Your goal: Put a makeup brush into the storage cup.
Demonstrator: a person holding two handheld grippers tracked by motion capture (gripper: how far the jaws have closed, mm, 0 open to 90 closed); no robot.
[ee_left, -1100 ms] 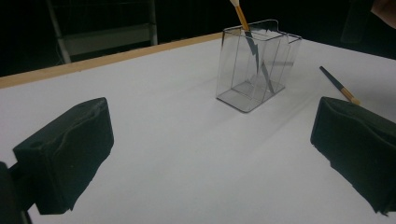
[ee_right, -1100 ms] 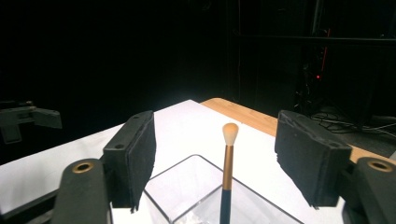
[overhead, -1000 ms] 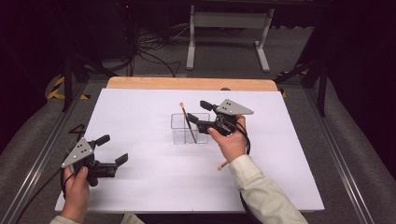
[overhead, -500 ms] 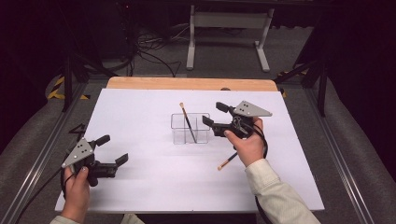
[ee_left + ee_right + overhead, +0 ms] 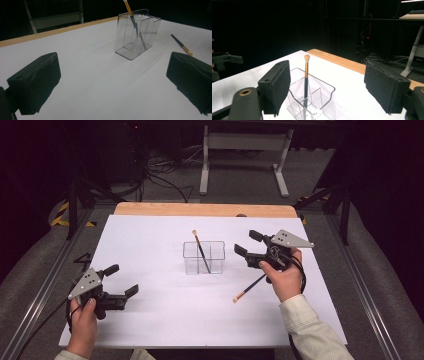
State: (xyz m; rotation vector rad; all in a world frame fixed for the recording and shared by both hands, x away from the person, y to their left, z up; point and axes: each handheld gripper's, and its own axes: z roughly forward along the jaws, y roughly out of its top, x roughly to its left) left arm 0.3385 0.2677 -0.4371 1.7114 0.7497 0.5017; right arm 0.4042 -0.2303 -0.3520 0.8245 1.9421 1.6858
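Note:
A clear divided box (image 5: 216, 263) (image 5: 125, 45) (image 5: 323, 100) stands mid-table. A dark-handled brush (image 5: 201, 252) (image 5: 128, 8) (image 5: 306, 75) leans upright in it, tip up. A second brush (image 5: 250, 287) (image 5: 181, 45) lies flat on the white sheet, right of the box and beside my right hand. My right gripper (image 5: 247, 243) (image 5: 327, 87) hovers just right of the box. Its jaws have just been opening and hold nothing. My left gripper (image 5: 123, 279) (image 5: 112, 82) rests open and empty at the near left.
The white sheet (image 5: 160, 320) covers the table, and a wooden edge (image 5: 200, 210) shows at the back. Metal rails run along both sides. Beyond the table are a dark floor with cables and a white stand (image 5: 240, 155).
My right gripper has drawn back to the right from the box, leaving the brush standing in it. The brush lying on the sheet has come into view. My left hand has not moved.

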